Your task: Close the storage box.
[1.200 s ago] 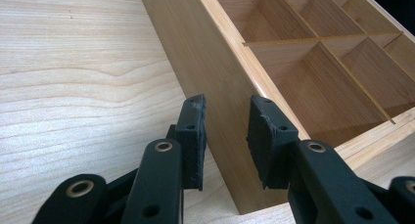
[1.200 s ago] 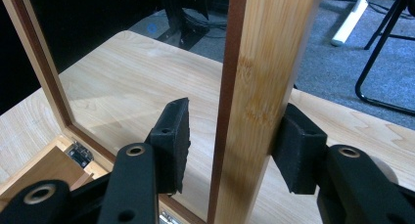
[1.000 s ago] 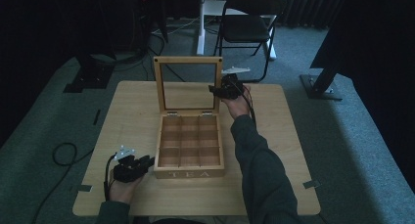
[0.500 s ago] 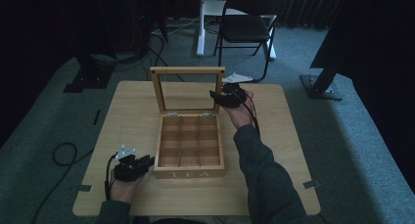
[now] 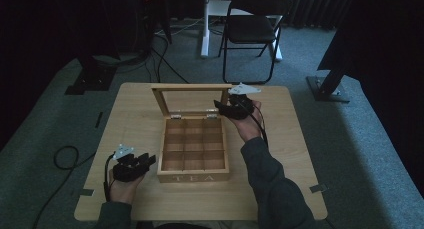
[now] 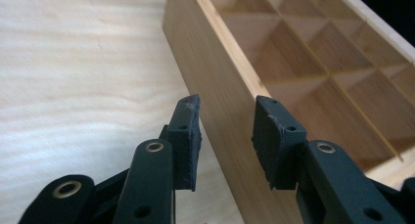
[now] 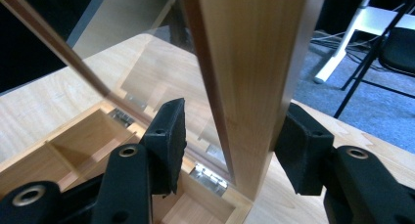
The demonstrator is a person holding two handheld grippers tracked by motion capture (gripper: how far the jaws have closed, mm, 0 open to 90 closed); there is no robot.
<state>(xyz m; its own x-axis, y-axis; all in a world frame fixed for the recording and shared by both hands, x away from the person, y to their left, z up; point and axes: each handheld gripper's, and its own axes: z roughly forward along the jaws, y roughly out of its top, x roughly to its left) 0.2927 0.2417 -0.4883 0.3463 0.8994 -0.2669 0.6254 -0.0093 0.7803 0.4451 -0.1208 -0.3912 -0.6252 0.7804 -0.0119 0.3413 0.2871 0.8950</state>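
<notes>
A wooden tea box [image 5: 194, 178] with several empty compartments stands mid-table, its glass-paned lid [image 5: 190, 87] raised and leaning forward. My right gripper [image 5: 221, 107] is at the lid's right edge. In the right gripper view its open jaws [image 7: 230, 131] straddle the lid's frame [image 7: 244, 53]: the rear pad touches the wood, and the front pad stands off it. My left gripper [image 5: 150, 161] sits at the box's front left. Its open jaws [image 6: 226, 123] straddle the box's left wall [image 6: 215, 67], one pad outside and one inside.
The light wooden table [image 5: 300, 154] has bare room left and right of the box. Metal hinges [image 7: 208, 175] join lid and box at the back. A black folding chair [image 5: 252, 29] and cables stand on the floor beyond the far edge.
The lid has swung forward and down toward the box, and my right gripper has come toward me with it. The left gripper has stayed put.
</notes>
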